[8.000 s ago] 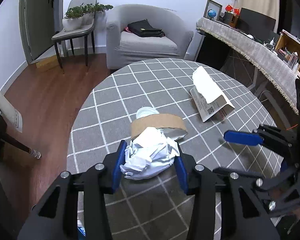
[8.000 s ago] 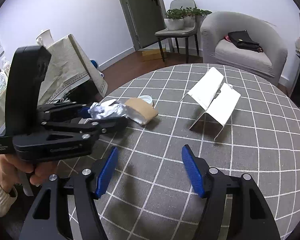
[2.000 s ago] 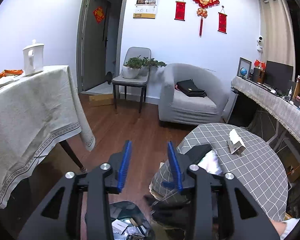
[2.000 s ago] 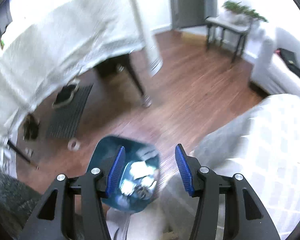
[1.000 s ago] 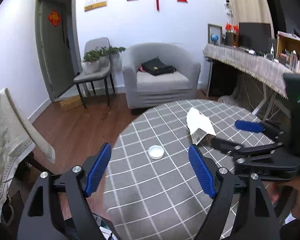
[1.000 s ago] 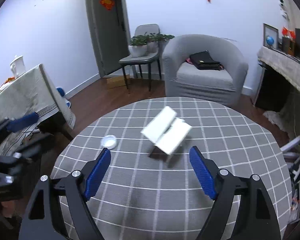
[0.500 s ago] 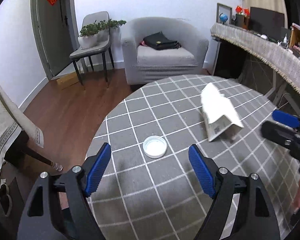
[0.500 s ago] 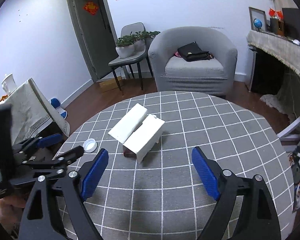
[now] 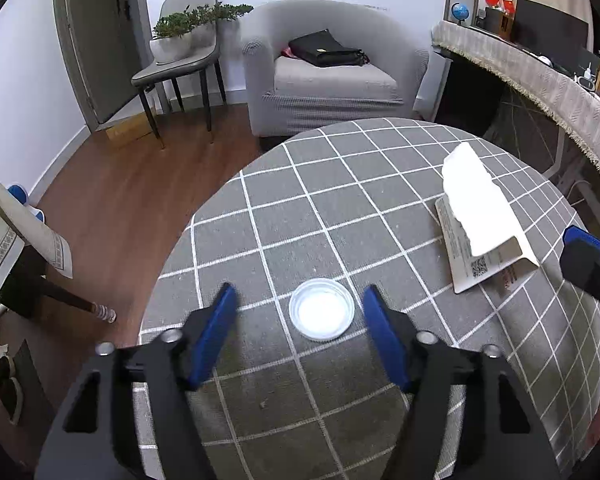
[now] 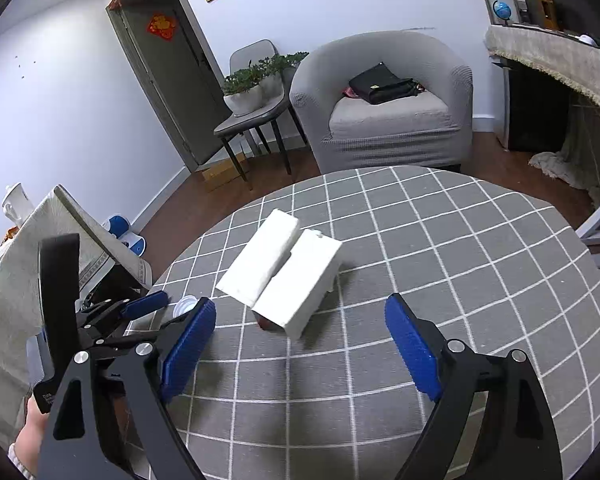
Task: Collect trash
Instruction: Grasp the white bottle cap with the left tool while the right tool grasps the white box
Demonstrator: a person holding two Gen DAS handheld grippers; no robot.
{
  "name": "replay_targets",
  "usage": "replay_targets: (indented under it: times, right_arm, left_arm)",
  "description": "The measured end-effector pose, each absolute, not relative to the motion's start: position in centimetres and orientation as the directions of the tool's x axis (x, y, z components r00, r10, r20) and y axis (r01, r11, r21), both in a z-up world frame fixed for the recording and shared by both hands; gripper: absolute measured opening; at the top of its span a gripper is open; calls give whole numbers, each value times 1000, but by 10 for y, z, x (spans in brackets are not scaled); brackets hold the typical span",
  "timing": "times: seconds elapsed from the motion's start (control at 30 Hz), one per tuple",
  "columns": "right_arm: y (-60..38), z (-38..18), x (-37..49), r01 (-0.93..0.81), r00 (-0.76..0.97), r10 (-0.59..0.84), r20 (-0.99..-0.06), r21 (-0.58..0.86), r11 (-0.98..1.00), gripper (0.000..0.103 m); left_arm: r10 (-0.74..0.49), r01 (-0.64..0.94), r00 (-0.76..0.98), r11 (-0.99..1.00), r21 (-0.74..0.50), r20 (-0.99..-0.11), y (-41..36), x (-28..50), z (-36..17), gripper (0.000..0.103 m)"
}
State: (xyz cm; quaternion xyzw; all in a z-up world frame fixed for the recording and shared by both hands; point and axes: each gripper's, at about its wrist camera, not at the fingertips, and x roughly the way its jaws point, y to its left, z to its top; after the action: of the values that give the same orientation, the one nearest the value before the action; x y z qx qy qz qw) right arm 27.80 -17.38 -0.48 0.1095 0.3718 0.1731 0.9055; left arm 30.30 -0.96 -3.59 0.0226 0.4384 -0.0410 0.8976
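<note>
Left wrist view: the left gripper (image 9: 298, 320) is angled down at the round table (image 9: 340, 184) with the grey checked cloth, and a small white lid (image 9: 322, 314) sits flat on the cloth right between its blue pads. The jaws are closing in around it, but neither pad touches the lid at this point, there's a bit of cloth showing on both sides. Over at about 3 o'clock from the lid, well apart from it, lies a flattened white carton (image 9: 480, 224), folded like a tent with printed text and a QR code on the near flap. One blue fingertip of the right gripper (image 9: 588, 256) pokes in from the picture's right edge, past the carton. Behind the table, at 12 o'clock, there's a grey armchair (image 9: 324, 76) with a black bag (image 9: 326, 48) on the seat.

Right wrist view: the right gripper (image 10: 300, 332) has its jaws spread wide with nothing in them, only tablecloth between the pads. The white carton (image 10: 284, 276) is just ahead of it, around 12 o'clock and a little left of centre. At 9 o'clock you can see the left gripper (image 10: 162, 312) with a hand (image 10: 30, 424) on its grip, and the white lid (image 10: 186, 305) peeks out between its fingers near the table's left edge.
</note>
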Motion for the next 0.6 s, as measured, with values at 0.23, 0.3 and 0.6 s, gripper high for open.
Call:
replay_targets:
  times: [0.23,0.3,0.6]
  right_arm:
    - [-156,-7,281,-241,657,381,-650,298,924,87]
    - [-151,-6,281,-247,658,382,-649,294,924,87]
    - [-144,-9,290,-215,646,421,-637,377,901,87]
  left_arm:
    - [-65,130,618,991,20,-784,-17,300,-34,33]
    - [-80,139,615,990,8,-784,-15,297,-33,32]
    - [-164,134,616,986,-103,-770,2,284,-20,32]
